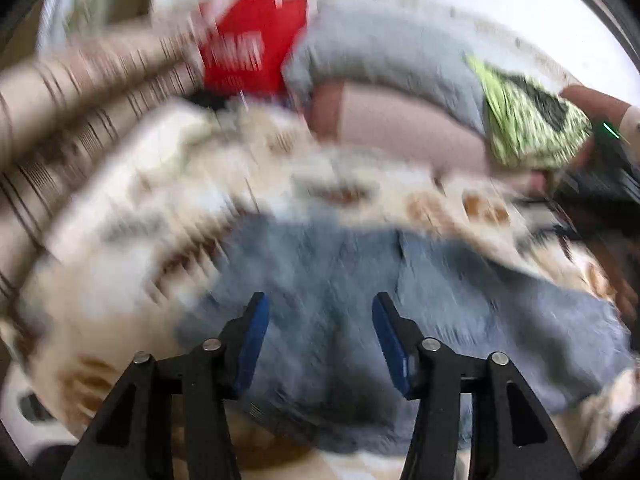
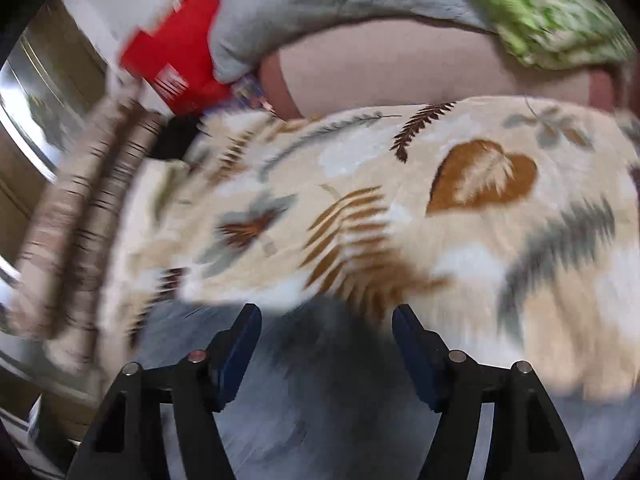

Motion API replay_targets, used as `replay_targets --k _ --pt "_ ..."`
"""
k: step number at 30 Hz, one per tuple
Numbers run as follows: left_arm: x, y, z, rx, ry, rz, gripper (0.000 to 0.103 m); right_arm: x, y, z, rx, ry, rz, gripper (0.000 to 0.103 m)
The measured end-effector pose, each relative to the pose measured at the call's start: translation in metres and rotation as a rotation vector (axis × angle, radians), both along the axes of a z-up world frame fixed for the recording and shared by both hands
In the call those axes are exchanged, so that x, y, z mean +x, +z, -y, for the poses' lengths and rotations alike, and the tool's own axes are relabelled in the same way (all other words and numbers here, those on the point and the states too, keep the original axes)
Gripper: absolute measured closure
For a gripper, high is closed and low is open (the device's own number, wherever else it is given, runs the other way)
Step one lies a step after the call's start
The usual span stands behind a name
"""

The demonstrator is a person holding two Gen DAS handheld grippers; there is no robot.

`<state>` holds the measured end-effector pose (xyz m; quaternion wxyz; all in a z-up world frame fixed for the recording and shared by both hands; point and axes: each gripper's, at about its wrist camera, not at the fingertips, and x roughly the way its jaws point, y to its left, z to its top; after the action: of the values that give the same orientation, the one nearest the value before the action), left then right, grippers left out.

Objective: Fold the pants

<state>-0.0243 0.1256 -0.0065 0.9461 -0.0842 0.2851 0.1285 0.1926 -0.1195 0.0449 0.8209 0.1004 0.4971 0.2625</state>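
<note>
- Both views were badly motion-blurred; fine detail was unreadable.
- Left tool (image 1: 320, 312): fingers stood apart, blue pads (image 1: 252, 344) facing each other across a clear gap. Nothing was clamped between them.
- It hovered over the pants (image 1: 360, 280), which were blue-grey denim lying on a blanket (image 1: 132, 264) with a leaf print.
- In the left wrist view the pants filled the near centre and ran out to the right. A seam or folded edge ran down the middle; I couldn't tell which.
- Right tool (image 2: 326, 320): fingers also apart, nothing gripped.
- In the right wrist view only a blurred near strip of the pants (image 2: 320, 400) showed, under and between the fingers. Whether the tips touched the cloth wasn't readable.
- Leaf-print blanket (image 2: 440, 208) covered the bed beyond the right tool, out to the far side.
- Far side, left wrist view: a grey pillow (image 1: 380, 52), a red item (image 1: 248, 48) to its left, and a green patterned cloth (image 1: 528, 120) to its right.
- A striped beige cloth (image 1: 80, 92) lay along the far left.
- A pink sheet (image 1: 400, 128) showed between the pillow and the blanket.
- A person's hand (image 1: 592, 100) was at the far right edge, beside the green cloth.
</note>
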Motion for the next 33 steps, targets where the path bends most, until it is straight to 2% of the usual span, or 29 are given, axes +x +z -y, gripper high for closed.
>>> replay_targets --k 1,2,4,5,6,7,9,10,11,13,14,16,19,21,22,24,26,28,31,33 --pt "-0.002 0.004 0.001 0.038 0.032 0.015 0.036 -0.017 0.002 0.008 0.034 -0.002 -0.017 0.032" --pt "0.000 0.004 0.001 0.066 0.058 -0.004 0.029 -0.040 0.001 0.021 0.075 0.003 -0.049 0.032" --pt "0.014 -0.015 -0.003 0.065 0.074 -0.144 0.029 -0.065 -0.005 0.038 0.118 -0.007 -0.089 0.032" --pt "0.026 -0.041 -0.005 0.056 0.066 -0.297 0.029 -0.077 -0.013 0.048 0.128 -0.015 -0.118 0.032" --pt "0.031 -0.058 -0.008 0.012 0.045 -0.377 0.029 -0.085 -0.024 0.060 0.139 -0.036 -0.136 0.031" --pt "0.028 -0.062 -0.012 -0.019 0.055 -0.351 0.028 -0.088 -0.037 0.071 0.134 -0.057 -0.163 0.026" --pt "0.027 -0.053 -0.008 -0.002 0.052 -0.346 0.029 -0.084 -0.069 0.090 0.023 -0.117 -0.298 0.027" --pt "0.026 -0.051 -0.009 -0.007 0.050 -0.342 0.029 -0.086 -0.073 0.105 0.020 -0.154 -0.320 0.028" --pt "0.022 -0.046 -0.010 -0.019 0.054 -0.325 0.029 -0.093 -0.059 0.125 0.106 -0.153 -0.266 0.030" --pt "0.016 -0.035 -0.014 -0.058 0.057 -0.286 0.029 -0.101 -0.031 0.158 0.104 -0.192 -0.161 0.030" --pt "0.014 -0.029 -0.013 -0.073 0.055 -0.270 0.029 -0.103 -0.017 0.181 0.070 -0.249 -0.107 0.029" --pt "0.015 -0.015 -0.008 -0.090 0.034 -0.223 0.029 -0.099 -0.005 0.225 -0.019 -0.362 -0.075 0.029" --pt "0.022 -0.007 0.003 -0.047 -0.006 -0.191 0.029 -0.081 -0.013 0.281 -0.197 -0.487 -0.092 0.029" --pt "0.031 -0.016 0.009 -0.006 -0.017 -0.228 0.029 -0.066 -0.026 0.301 -0.319 -0.516 -0.107 0.031" --pt "0.036 -0.022 0.010 -0.003 -0.022 -0.255 0.029 -0.056 -0.035 0.306 -0.369 -0.501 -0.114 0.043" --pt "0.044 -0.042 0.007 -0.005 -0.028 -0.320 0.028 -0.041 -0.053 0.314 -0.359 -0.479 -0.176 0.067" --pt "0.040 -0.046 0.007 -0.003 -0.027 -0.295 0.022 -0.028 -0.064 0.312 -0.335 -0.445 -0.206 0.075" --pt "0.039 -0.047 0.004 -0.012 -0.025 -0.294 0.021 -0.026 -0.061 0.304 -0.364 -0.432 -0.176 0.091" --pt "0.040 -0.051 -0.003 -0.036 -0.019 -0.286 0.017 -0.025 -0.044 0.295 -0.393 -0.434 -0.086 0.093" --pt "0.041 -0.053 -0.004 -0.046 -0.012 -0.281 0.017 -0.020 -0.050 0.296 -0.411 -0.447 -0.079 0.093"
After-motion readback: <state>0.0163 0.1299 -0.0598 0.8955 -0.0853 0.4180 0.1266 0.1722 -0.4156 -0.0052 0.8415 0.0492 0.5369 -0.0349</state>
